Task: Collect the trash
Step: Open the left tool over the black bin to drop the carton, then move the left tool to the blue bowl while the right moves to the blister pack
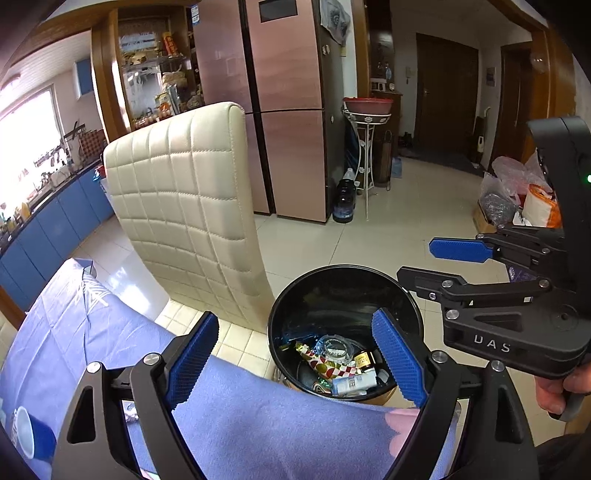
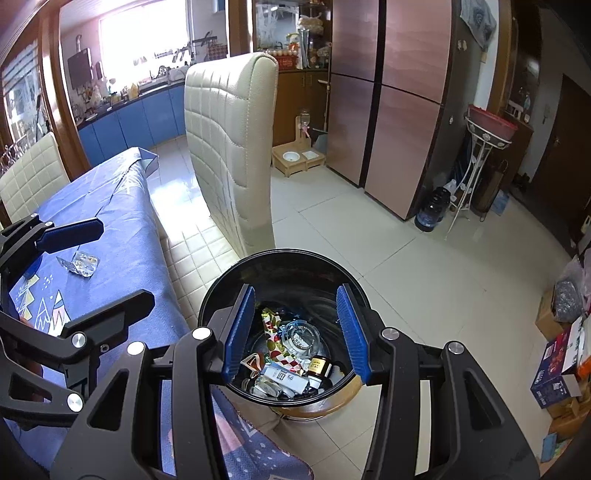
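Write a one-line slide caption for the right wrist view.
Right gripper open and empty over the black trash bin of wrappers; crumpled foil blister pack still on the blue tablecloth.

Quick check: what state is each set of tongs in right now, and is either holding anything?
Left tongs: open wide, nothing between the pads, above the trash bin.
Right tongs: partly open, empty, over the same bin.

Floor [image 2: 369,221]: pale tiles | chair [image 2: 229,147]: cream, quilted, beside blue-clothed worktop [image 2: 122,229] | fridge [image 2: 399,110]: copper-pink, far wall | cabinets [image 2: 129,122]: blue, under bright window [image 2: 140,33] | door [image 1: 447,92]: dark wood
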Motion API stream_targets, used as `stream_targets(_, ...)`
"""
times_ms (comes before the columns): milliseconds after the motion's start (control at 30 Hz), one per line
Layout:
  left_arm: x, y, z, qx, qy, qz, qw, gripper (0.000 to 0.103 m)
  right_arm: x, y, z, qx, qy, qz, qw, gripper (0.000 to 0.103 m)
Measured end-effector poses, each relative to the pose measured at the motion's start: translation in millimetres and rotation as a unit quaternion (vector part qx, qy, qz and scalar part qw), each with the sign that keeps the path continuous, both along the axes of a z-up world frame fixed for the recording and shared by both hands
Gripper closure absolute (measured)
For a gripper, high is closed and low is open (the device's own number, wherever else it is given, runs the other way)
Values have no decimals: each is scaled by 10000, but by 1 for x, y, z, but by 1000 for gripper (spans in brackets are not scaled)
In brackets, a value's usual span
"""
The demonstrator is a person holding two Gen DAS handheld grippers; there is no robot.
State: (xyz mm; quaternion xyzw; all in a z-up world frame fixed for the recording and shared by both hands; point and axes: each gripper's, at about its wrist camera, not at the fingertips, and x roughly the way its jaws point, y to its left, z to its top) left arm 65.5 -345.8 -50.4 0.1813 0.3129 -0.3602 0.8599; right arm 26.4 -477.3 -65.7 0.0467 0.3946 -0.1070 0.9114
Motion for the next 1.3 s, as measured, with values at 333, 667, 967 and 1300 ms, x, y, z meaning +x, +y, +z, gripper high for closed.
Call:
stream_targets(333,-6,43,8,19,-23,347,9994,20,9,38,6,57,-102,461,9989,45)
stream_targets(667,-9,123,10,19,-13,1079,9942,20,21,109,15,37,-241,1144,9931,32)
stream_targets(967,-17,200,11,124,-64,1587,9872,20,29,180,20,57,-327,1522,9878,10)
stream_targets(1300,-7,279,-4,170,-49,2181,9758,20,51,240,6,107,-108,1635,9864,4)
